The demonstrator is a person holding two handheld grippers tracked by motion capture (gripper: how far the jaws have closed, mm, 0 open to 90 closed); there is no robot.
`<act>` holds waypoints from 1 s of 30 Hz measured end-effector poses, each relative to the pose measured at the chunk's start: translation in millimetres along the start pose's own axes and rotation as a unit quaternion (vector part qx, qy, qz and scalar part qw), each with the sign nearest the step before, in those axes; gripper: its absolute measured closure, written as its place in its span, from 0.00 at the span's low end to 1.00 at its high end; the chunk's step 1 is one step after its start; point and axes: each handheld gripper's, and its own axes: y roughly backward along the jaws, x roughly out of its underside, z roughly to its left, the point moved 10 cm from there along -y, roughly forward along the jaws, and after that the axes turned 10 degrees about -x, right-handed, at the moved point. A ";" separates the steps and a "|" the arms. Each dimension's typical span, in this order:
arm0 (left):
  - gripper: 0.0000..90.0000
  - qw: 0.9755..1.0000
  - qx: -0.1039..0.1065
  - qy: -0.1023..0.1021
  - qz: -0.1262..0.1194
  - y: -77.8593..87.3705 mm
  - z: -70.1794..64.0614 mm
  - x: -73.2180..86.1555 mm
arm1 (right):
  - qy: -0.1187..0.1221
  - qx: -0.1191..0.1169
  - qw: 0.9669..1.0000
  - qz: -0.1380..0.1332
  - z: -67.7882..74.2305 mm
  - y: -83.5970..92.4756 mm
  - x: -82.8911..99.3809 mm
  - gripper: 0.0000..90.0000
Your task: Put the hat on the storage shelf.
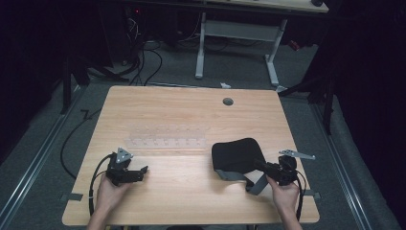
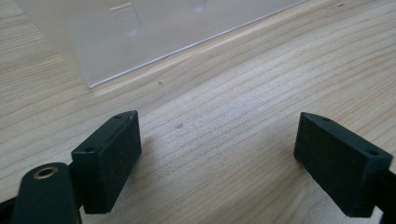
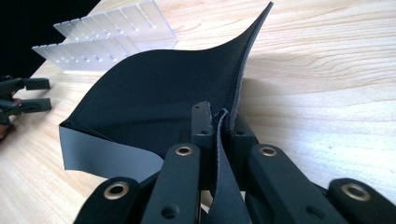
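Observation:
A black fabric piece [image 1: 234, 154] with a grey strap [image 1: 234, 175] lies on the right half of the wooden table [image 1: 191, 201]. My right gripper [image 1: 258, 164] is shut on its near right edge. In the right gripper view the black fabric [image 3: 159, 88] curls up from the jaws of that gripper [image 3: 219, 121], with the grey strap [image 3: 107, 158] hanging at the left. My left gripper [image 1: 141, 171] rests near the front left, open, pointing right. Between its fingers [image 2: 217, 140] there is just bare wood.
A clear plastic slotted rack [image 1: 165, 136] lies mid-table, just beyond the left gripper; the rack's corner [image 2: 140, 32] is close ahead of it. A round cable hole [image 1: 228, 101] sits near the far edge. A white-legged desk [image 1: 200, 48] and floor cables [image 1: 143, 62] stand behind.

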 end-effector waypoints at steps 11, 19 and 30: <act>0.19 1.000 0.013 -0.013 0.003 4.0 -4.6 1.4 | 0.009 -0.021 1.000 0.008 18.4 0.6 4.7 0.95; 0.22 0.999 0.038 -0.037 -0.003 11.3 -22.2 -0.6 | 0.014 -0.043 0.999 0.015 30.6 -4.1 5.0 0.95; 0.21 0.991 0.087 -0.085 -0.050 33.2 -63.9 -18.3 | 0.021 -0.064 0.997 0.036 45.6 -13.9 5.9 0.95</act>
